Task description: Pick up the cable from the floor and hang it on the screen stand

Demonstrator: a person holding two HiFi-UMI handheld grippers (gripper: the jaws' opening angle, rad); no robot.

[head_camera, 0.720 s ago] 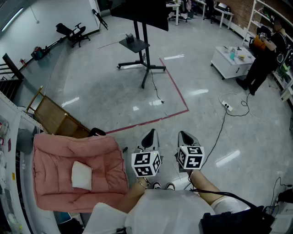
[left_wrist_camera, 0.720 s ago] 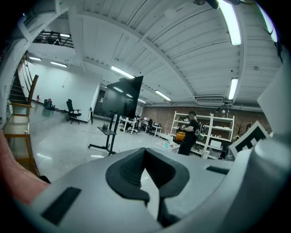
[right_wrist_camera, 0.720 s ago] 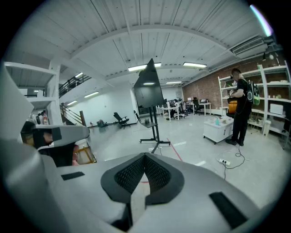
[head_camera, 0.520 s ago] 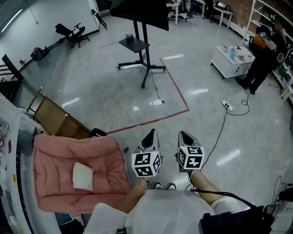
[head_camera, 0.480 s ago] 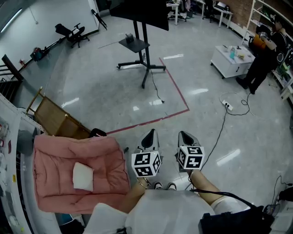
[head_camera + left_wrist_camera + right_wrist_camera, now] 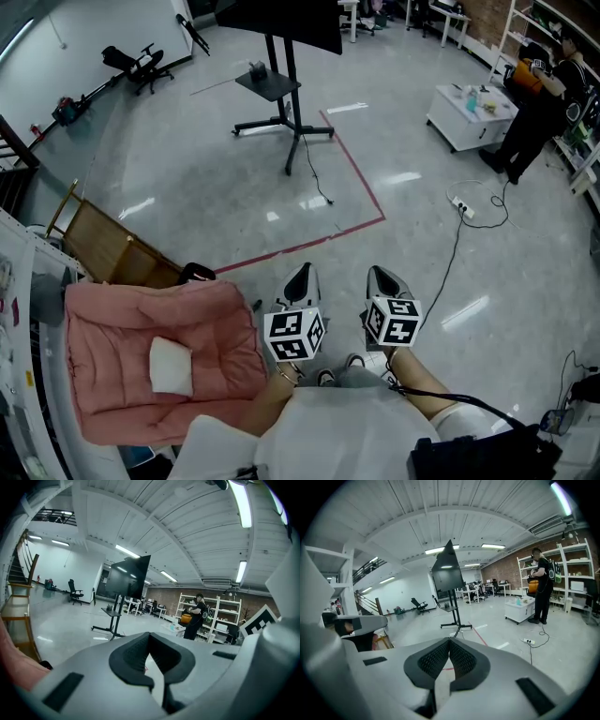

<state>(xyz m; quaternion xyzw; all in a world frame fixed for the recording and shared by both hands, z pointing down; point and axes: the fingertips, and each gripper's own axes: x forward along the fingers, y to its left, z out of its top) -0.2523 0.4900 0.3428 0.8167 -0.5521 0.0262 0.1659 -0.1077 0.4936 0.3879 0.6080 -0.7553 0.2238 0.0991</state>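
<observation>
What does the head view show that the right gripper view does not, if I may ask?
Only the head view: the marker cubes, the wearer's shoes and the white pillow on the pink cushion. Only the right gripper view: the ceiling lights and a close look at the right gripper, jaws shut on nothing. Both: the screen stand, the white cart, the person in black, and the power strip with its cable on the floor.

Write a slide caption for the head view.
Left gripper and right gripper, both shut and empty, side by side, pointing toward the screen stand, whose cable trails across the floor.
</observation>
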